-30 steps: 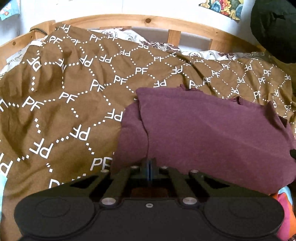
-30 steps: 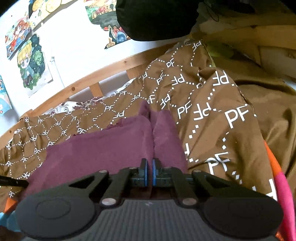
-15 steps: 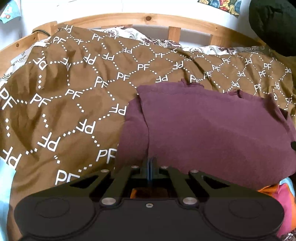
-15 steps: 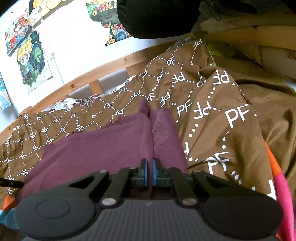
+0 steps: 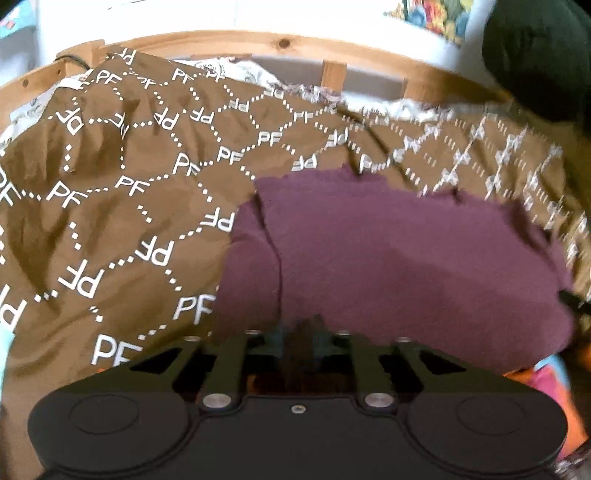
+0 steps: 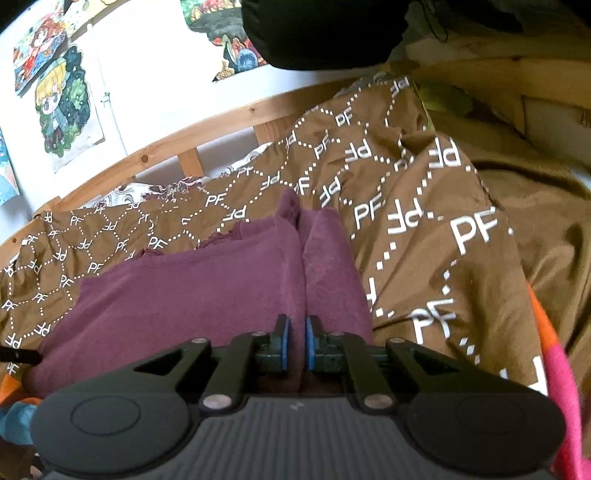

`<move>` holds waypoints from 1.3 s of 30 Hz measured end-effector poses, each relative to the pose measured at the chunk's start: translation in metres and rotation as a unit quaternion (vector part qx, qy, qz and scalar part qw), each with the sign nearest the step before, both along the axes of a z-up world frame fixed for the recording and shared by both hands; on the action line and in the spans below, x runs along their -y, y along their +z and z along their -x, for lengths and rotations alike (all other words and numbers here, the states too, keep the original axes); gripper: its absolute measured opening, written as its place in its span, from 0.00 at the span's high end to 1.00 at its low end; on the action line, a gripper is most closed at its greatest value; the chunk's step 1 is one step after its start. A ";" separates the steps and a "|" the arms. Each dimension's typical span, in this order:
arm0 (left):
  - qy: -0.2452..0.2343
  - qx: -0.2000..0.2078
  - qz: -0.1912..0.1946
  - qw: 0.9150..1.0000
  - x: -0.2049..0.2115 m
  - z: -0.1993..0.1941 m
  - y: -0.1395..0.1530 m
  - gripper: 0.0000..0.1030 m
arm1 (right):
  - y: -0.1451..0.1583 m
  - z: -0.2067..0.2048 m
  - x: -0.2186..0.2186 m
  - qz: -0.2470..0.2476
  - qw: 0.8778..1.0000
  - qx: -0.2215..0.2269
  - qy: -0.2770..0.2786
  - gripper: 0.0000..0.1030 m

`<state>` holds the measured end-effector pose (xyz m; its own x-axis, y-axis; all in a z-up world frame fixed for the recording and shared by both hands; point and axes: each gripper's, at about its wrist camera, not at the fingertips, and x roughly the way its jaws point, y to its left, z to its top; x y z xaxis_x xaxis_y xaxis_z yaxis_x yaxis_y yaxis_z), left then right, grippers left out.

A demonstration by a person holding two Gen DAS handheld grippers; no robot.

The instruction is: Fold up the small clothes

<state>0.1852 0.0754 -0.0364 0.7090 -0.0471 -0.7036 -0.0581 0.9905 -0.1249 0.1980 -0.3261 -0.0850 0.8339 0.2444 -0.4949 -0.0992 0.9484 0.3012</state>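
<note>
A maroon garment lies spread on a brown blanket with white PF print; one sleeve is folded in along its left side. My left gripper sits at its near edge, blurred, with the jaws parted a little around the cloth. In the right wrist view the same garment lies ahead, and my right gripper is at its near right edge, its blue pads a narrow gap apart with cloth between them.
A wooden bed rail runs along the far side by a white wall with posters. A dark bundle hangs at upper right. Orange and pink fabric lies at the near right.
The jaws of both grippers have parted from fully shut to a narrow gap. The left view has shifted and is blurred by motion. The garment lies as before.
</note>
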 end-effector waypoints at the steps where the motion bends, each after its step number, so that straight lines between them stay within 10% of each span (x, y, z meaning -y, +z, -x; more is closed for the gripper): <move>1: 0.006 0.007 0.013 1.000 -0.002 0.001 0.002 0.49 | 0.002 0.001 -0.002 0.005 1.000 0.003 0.000 0.73; 6: 0.056 0.050 0.031 0.997 -0.014 0.009 0.010 0.01 | 0.009 0.007 -0.012 0.033 0.999 0.022 0.004 0.32; 12: 0.036 0.039 0.063 0.997 -0.027 -0.007 0.003 0.01 | 0.019 0.022 -0.030 0.072 0.996 0.058 0.010 0.01; 27: 0.029 -0.035 0.080 0.996 -0.043 -0.029 -0.045 0.01 | 0.000 0.027 -0.132 0.172 0.980 0.058 0.076 0.00; 39: 0.037 -0.038 0.060 0.997 -0.036 -0.031 -0.045 0.01 | -0.021 0.026 -0.112 0.112 0.988 0.063 0.083 0.00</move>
